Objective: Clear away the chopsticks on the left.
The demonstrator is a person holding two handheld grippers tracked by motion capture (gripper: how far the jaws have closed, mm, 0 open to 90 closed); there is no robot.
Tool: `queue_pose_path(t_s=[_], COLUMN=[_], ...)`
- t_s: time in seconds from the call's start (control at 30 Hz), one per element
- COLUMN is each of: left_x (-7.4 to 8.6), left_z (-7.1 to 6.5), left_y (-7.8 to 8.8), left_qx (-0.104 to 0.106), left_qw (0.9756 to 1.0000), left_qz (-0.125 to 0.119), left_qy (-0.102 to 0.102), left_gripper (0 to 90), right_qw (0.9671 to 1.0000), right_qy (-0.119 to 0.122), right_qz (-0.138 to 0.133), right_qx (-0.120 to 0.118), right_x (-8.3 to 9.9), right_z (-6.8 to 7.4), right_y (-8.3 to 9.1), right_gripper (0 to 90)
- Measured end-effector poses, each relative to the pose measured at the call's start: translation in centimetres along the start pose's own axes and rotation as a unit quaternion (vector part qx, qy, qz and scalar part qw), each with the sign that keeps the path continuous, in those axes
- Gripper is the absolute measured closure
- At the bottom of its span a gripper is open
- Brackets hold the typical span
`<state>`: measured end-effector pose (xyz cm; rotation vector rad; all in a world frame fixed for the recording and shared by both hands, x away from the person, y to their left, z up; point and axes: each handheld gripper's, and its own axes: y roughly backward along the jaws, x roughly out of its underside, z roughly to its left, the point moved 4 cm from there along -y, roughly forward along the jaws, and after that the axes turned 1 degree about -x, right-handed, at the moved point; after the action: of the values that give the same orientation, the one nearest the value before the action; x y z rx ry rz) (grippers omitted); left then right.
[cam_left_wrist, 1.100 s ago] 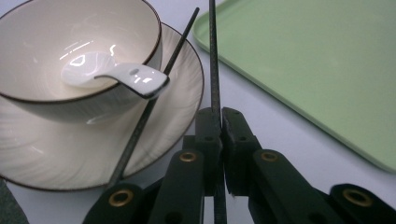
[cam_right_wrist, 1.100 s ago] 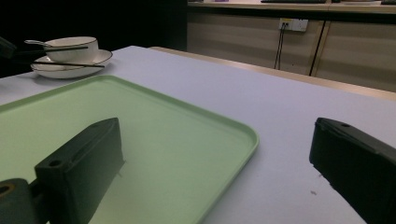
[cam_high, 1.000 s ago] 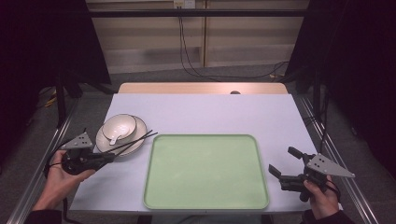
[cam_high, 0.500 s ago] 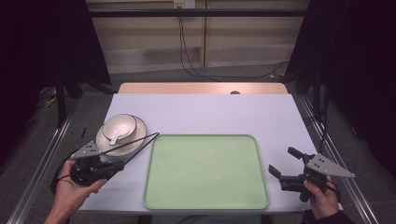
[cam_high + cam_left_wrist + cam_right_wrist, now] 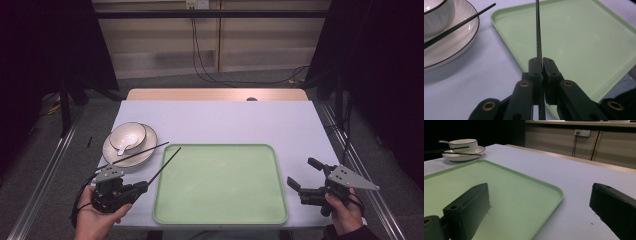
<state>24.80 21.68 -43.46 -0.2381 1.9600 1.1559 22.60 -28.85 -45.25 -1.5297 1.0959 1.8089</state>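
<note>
Chopstick (image 5: 538,30) pinched in left claw (image 5: 542,65) crosses tray (image 5: 220,220) rim

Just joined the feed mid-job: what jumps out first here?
The large pale green tray dominates the middle of the white table. At its left, the left gripper pinches one thin black chopstick angled over the tray's corner, while the second chopstick lies across the white plate holding a bowl.

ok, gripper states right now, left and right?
Left gripper: shut on one thin black chopstick.
Right gripper: open, holding nothing.
</note>
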Motion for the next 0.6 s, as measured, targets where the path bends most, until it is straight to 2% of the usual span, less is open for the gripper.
queue_pose_path(t_s=[0.03, 0.2, 0.23, 0.27, 0.3, 0.5, 0.6], left_x=[0.0, 0.5, 0.6, 0.7, 0.8, 0.2, 0.1], left_z=[-0.1, -0.2, -0.2, -0.2, -0.3, -0.5, -1.0], left_y=[-0.3, -2.0, -2.4, -2.6, -2.9, -4.1, -5.2], left_qx=[-0.007, -0.029, -0.03, -0.04, -0.045, -0.073, -0.085], left_qw=[0.9999, 0.9985, 0.998, 0.9967, 0.9962, 0.9928, 0.9902], left_qz=[-0.001, 0.021, 0.028, 0.04, 0.043, 0.041, 0.041], left_qy=[0.007, 0.041, 0.049, 0.059, 0.061, 0.086, 0.103], left_gripper=[86.0, 86.0, 86.0, 86.0, 86.0, 86.0, 86.0], right_qw=[1.0, 1.0, 1.0, 1.0, 1.0, 1.0, 1.0], right_qy=[-0.008, -0.005, -0.006, -0.006, -0.006, -0.007, -0.006], right_qz=[-0.002, -0.005, -0.005, -0.005, -0.005, -0.003, -0.003], right_qx=[0.0, 0.001, 0.0, -0.001, 0.0, -0.005, -0.003], right_x=[0.0, -0.1, -0.1, -0.1, -0.1, 0.0, 0.0], right_z=[0.2, 0.1, 0.1, 0.1, 0.1, 0.2, 0.2], right_y=[0.0, 0.0, 0.0, 0.0, 0.0, 0.0, 0.0], right_gripper=[2.4, 2.4, 2.4, 2.5, 2.6, 3.0, 3.0])
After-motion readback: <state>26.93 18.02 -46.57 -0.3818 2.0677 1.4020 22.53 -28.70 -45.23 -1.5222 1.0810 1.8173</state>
